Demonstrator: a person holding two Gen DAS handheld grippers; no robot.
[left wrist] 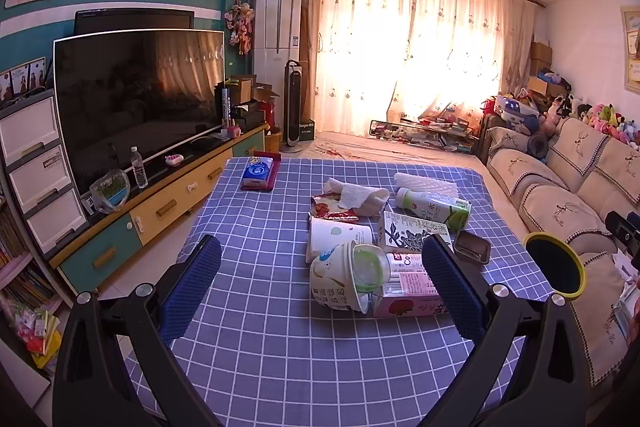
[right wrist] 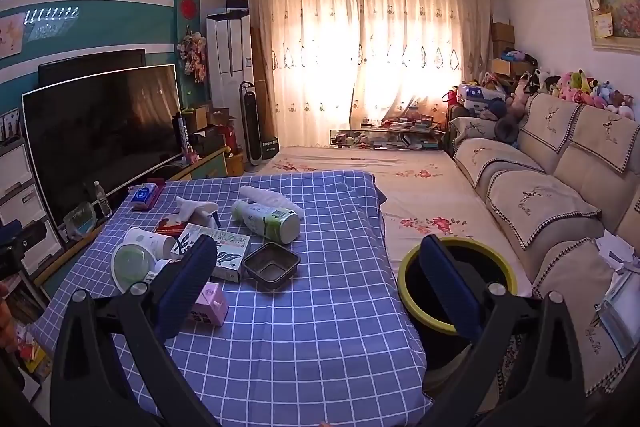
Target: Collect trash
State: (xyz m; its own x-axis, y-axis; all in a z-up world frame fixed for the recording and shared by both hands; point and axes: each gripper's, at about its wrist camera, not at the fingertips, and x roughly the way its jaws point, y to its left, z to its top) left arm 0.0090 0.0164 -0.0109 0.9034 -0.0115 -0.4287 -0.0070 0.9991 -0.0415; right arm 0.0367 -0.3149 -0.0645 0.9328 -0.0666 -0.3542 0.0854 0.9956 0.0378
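Tongs first: the left gripper [left wrist: 320,283] has its blue-padded jaws spread wide with nothing pinched, hovering over the table in the blue-and-white checked cloth [left wrist: 280,347], and the right gripper [right wrist: 316,279] is spread just as wide and empty too, sitting over the table's right edge. Right ahead of the left one is the trash pile: a tipped-over cream paper cup with a clear green lid [left wrist: 344,279] lying against a pink strawberry milk carton [left wrist: 408,295], and behind those a white paper cup on its side [left wrist: 336,237], a white carton printed with dark leaves [left wrist: 412,231], a small dark square plastic tray [left wrist: 472,247], a white-and-green drink bottle lying flat [left wrist: 436,205], a red snack wrapper [left wrist: 332,211] and some crumpled white tissue [left wrist: 356,195]. A blue tissue pack on a red tray [left wrist: 260,173] sits apart at the far left corner. The black bin with a yellow rim [right wrist: 456,287] stands on the floor just beside the table's right edge, between it and the beige sofa [right wrist: 552,203]. Big dark TV [left wrist: 140,99] off to the left.
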